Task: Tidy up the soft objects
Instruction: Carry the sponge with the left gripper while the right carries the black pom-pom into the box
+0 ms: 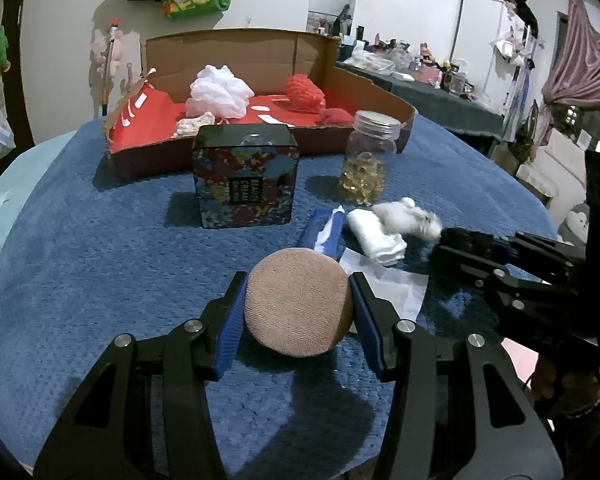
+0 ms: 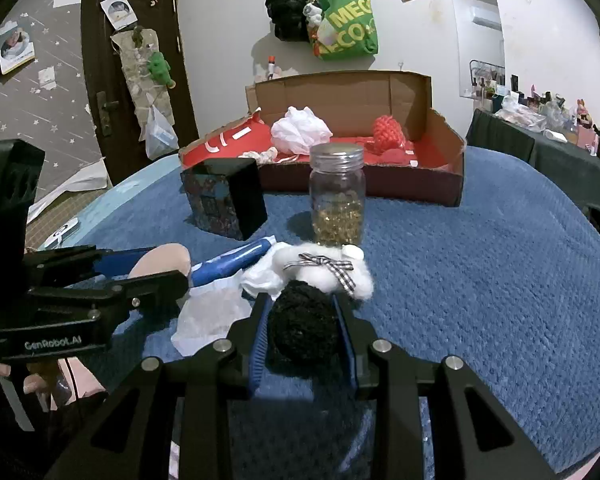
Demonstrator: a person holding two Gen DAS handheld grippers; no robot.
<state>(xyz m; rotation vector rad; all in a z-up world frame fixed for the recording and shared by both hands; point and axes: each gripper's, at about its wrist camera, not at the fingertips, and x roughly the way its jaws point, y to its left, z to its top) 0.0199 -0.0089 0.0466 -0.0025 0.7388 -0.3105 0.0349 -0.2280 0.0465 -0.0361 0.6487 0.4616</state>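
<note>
Left gripper [image 1: 298, 312] squeezes a tan sponge puff [image 1: 298, 304] at its sides above the blue surface [image 1: 100, 240]; right gripper [image 2: 304, 332] clamps a black pompom [image 2: 304, 328]. Both look light and squashy, needing little grip.

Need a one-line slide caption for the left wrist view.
Left gripper closed on a round tan sponge puff above the blue blanket, facing an open cardboard box.

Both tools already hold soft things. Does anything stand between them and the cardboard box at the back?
Yes. The left tool, shut on the tan sponge, faces the patterned cream box in front of the cardboard box. The right tool, shut on the black ball, has the white plush toy and the glass jar ahead.
</note>
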